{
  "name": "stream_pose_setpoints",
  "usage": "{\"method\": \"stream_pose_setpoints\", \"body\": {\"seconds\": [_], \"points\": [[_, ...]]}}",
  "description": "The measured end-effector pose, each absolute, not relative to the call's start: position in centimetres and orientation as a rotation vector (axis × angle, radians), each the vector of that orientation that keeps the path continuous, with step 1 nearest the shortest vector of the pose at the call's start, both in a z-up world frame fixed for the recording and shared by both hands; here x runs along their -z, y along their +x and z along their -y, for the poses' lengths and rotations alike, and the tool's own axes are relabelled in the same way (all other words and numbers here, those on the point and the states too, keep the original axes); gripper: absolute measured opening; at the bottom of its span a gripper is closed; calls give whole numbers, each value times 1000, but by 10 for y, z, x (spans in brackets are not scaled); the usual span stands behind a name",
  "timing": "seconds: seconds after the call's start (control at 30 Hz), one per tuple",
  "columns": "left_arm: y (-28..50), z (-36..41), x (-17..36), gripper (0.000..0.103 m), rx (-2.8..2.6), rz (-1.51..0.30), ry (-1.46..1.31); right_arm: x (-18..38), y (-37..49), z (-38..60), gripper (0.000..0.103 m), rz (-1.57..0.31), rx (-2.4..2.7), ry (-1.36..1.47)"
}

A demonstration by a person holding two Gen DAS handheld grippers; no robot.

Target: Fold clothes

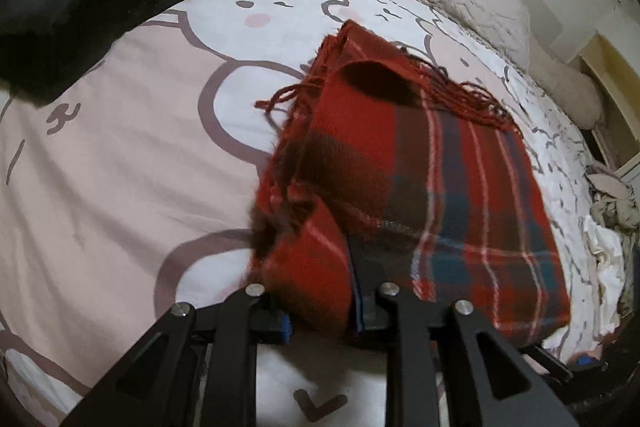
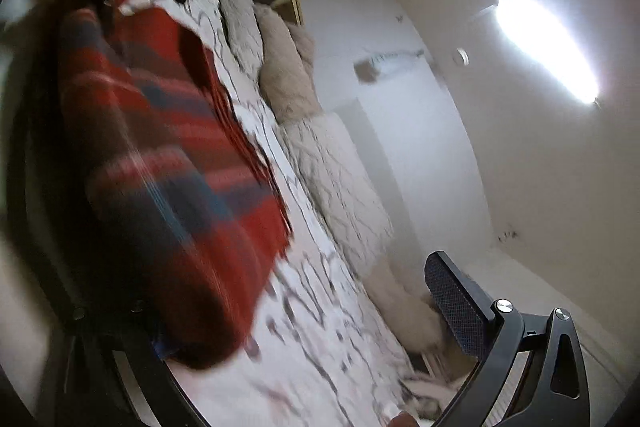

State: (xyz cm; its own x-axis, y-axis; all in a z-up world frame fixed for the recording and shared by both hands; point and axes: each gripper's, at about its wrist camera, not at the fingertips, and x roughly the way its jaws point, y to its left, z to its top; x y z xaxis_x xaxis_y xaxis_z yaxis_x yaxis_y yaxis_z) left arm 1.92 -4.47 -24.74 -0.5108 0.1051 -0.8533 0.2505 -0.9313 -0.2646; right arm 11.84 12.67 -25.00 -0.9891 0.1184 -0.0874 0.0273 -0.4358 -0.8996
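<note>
The folded red plaid scarf lies on the bed sheet, its long side running away towards the fringe, one corner pinched by the left gripper, while the right gripper has its jaws spread wide.

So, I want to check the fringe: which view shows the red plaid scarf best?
The left wrist view: the red plaid scarf is sharp there, tassels visible, pinched in the left gripper. The right wrist view shows it motion-blurred.
</note>
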Motion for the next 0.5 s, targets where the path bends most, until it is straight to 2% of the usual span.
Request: {"method": "stream_pose_setpoints", "body": {"seconds": [0.13,0.23,0.4,0.5], "points": [[20,36,248,24,2604,-453,1494,254,144,-138,103,1687,-2604,-219],[19,38,250,24,2598,-442,1485,250,154,-144,103,1637,-2675,-271],[23,43,246,23,2614,-464,1433,232,153,-175,103,1394,-2888,-668],[32,43,236,25,2640,-441,1363,203,154,-189,103,1153,-3019,-790]]}}
